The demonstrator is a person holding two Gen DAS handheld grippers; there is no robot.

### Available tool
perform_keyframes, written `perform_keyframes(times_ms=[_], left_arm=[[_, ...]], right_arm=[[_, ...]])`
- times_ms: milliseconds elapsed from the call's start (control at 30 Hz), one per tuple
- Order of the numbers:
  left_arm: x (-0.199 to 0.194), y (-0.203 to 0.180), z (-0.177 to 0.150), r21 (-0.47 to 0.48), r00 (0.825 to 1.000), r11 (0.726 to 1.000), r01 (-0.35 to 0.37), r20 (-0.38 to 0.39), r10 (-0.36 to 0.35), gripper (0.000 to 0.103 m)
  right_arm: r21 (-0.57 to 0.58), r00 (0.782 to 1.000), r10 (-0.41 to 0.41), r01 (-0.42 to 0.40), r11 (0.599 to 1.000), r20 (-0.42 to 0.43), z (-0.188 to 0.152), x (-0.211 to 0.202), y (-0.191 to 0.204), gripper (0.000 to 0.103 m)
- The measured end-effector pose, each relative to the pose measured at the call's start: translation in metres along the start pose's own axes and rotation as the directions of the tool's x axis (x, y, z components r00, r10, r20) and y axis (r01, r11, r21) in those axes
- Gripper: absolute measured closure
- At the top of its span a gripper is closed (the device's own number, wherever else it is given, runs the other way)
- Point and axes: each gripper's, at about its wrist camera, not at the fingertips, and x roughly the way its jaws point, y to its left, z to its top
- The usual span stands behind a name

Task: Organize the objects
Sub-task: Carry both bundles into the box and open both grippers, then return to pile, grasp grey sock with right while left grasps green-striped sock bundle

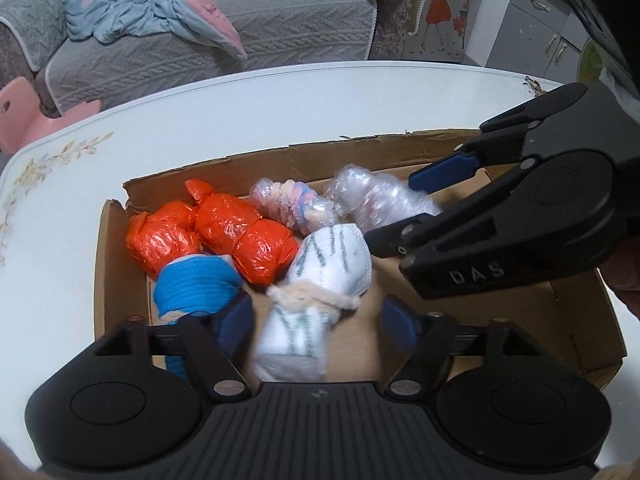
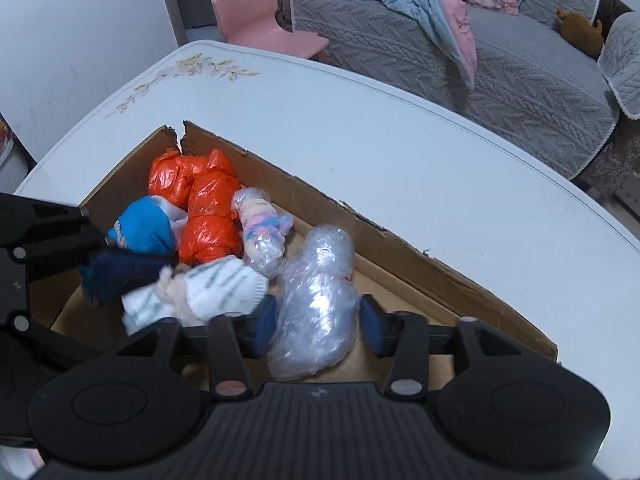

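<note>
A shallow cardboard box (image 1: 280, 162) (image 2: 400, 248) on the white table holds several bundles: two orange bags (image 1: 224, 232) (image 2: 204, 216), a blue sock roll (image 1: 192, 286) (image 2: 144, 228), a clear bag with pastel bands (image 1: 292, 204) (image 2: 260, 232), a white striped sock bundle (image 1: 320, 280) (image 2: 216, 288) and a clear bubble-wrapped bundle (image 1: 376, 200) (image 2: 316, 304). My left gripper (image 1: 318, 322) is open, its jaws either side of the white sock bundle. My right gripper (image 2: 318, 320) (image 1: 400, 212) is open, its jaws either side of the bubble-wrapped bundle without closing on it.
The white table (image 1: 240, 104) (image 2: 400, 152) has a floral print at its left end. Behind it stand a grey sofa (image 1: 200, 40) (image 2: 520, 72) with a blue and pink blanket, a pink child's chair (image 2: 260, 16) and grey cabinets (image 1: 536, 20).
</note>
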Motion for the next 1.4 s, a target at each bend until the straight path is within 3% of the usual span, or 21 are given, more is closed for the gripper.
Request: perform_keyframes(times_ms=[167, 300, 467, 833, 1100, 1267, 1400], left_arm=[[-0.005, -0.007, 0.004, 0.007, 1.0, 1.0, -0.001, -0.015, 0.002, 0.015], [-0.01, -0.006, 0.007, -0.026, 0.999, 1.0, 0.012, -0.047, -0.014, 0.0], [-0.021, -0.005, 0.011, -0.04, 0.999, 0.999, 0.027, -0.043, -0.029, 0.0], [-0.071, -0.011, 0.001, -0.016, 0.999, 0.999, 0.034, -0.025, -0.035, 0.0], [-0.137, -0.015, -0.059, 0.012, 1.0, 1.0, 0.025, -0.012, -0.025, 0.0], [-0.159, -0.027, -0.121, 0.061, 0.998, 0.998, 0.032, -0.063, -0.028, 0.0], [-0.156, -0.048, -0.162, 0.128, 0.99, 0.989, 0.077, -0.129, -0.06, 0.0]], right_arm=[[-0.022, 1.0, -0.023, 0.023, 0.999, -0.02, 0.002, -0.009, 0.001, 0.05], [-0.031, 0.998, -0.042, 0.041, 0.999, -0.04, 0.004, -0.014, 0.0, 0.045], [-0.035, 0.996, -0.054, 0.052, 0.998, -0.064, 0.002, -0.018, 0.0, 0.044], [0.03, 0.998, -0.059, 0.059, 0.998, -0.006, -0.013, -0.061, 0.005, 0.043], [0.097, 0.997, -0.057, 0.052, 0.994, 0.046, -0.076, -0.136, 0.032, 0.034], [0.131, 0.999, -0.04, 0.036, 0.991, 0.032, -0.132, -0.162, 0.058, 0.032], [0.145, 0.999, -0.04, 0.04, 0.989, -0.006, -0.173, -0.159, 0.079, 0.032]])
